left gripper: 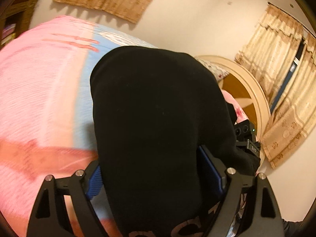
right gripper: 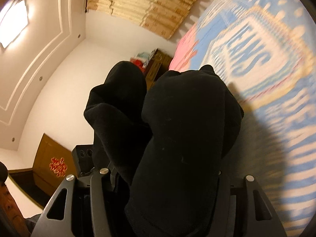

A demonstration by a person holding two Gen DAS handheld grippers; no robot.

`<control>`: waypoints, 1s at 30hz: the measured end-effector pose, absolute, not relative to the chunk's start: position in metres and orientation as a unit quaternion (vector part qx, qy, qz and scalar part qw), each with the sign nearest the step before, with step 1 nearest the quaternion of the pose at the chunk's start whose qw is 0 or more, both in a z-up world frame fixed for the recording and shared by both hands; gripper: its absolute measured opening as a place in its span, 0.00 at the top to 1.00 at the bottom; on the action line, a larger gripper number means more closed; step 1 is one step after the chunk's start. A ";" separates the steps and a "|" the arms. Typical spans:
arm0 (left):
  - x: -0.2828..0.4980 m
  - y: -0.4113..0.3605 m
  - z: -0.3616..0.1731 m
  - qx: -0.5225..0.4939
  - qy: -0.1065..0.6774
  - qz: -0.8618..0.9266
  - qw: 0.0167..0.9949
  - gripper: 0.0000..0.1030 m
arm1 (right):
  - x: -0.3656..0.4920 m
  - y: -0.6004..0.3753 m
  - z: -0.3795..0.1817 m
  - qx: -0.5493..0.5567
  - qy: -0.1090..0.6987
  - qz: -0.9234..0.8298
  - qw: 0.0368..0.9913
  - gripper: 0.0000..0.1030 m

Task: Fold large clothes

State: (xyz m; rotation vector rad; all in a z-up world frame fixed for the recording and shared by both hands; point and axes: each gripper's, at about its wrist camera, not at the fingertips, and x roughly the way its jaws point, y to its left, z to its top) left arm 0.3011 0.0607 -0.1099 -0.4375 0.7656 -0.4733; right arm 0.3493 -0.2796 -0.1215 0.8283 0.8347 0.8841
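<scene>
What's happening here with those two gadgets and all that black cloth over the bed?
A person is folding a large black garment using a hand-held gripper in each hand. The left hand-held gripper has a thick bunch of the fabric between its blue pads, and the right hand-held gripper holds another bunch. The cloth is lifted above the pink and blue bedspread, draping over both tools, so the fold is under way, not finished.
</scene>
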 end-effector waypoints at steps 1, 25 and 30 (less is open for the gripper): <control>0.292 0.073 -0.110 -0.214 0.364 -0.214 0.881 0.15 | 0.350 -0.267 -0.123 0.378 0.384 0.411 0.736 0.44; 0.196 0.193 -0.128 -0.250 0.370 -0.076 0.891 0.15 | 0.355 -0.052 -0.152 0.359 0.447 0.505 0.645 0.44; 0.194 0.189 -0.135 -0.207 0.376 -0.061 0.901 0.05 | 0.359 -0.066 -0.168 0.328 0.462 0.488 0.664 0.44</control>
